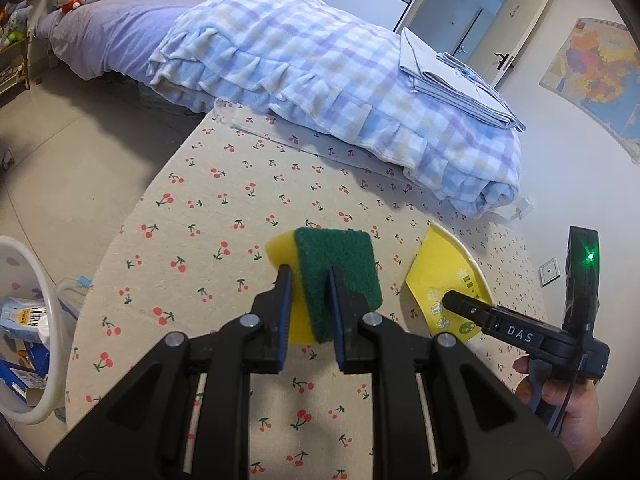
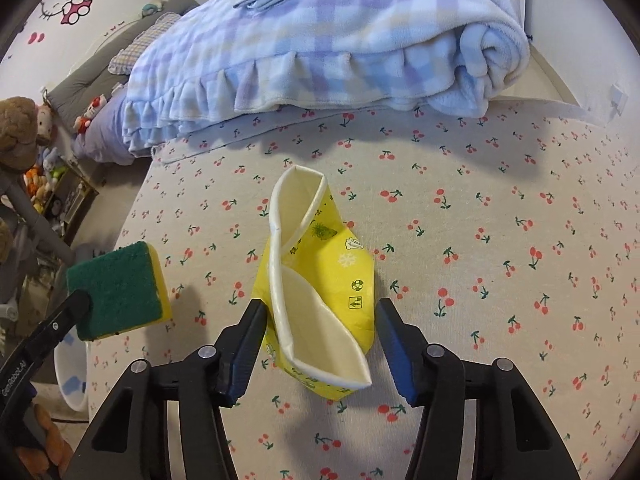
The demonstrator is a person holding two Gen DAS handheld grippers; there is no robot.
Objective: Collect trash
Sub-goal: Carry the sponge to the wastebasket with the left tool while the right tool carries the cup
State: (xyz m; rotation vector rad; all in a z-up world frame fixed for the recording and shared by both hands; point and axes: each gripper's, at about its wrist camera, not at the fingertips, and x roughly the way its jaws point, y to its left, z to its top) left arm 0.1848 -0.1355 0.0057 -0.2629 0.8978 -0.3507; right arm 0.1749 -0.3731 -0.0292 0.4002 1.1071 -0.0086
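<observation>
Pinching scouring sponge (image 1: 336,280), flattened yellow paper cup (image 2: 320,292)

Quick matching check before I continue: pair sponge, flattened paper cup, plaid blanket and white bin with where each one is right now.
1. sponge
2. flattened paper cup
3. plaid blanket
4. white bin

A. folded at the far end of the cherry-print cover
B. clamped in the left gripper
C. beside the bed, holding cartons
D. lying between the right gripper's open jaws

Pairs: 1-B, 2-D, 3-A, 4-C
</observation>
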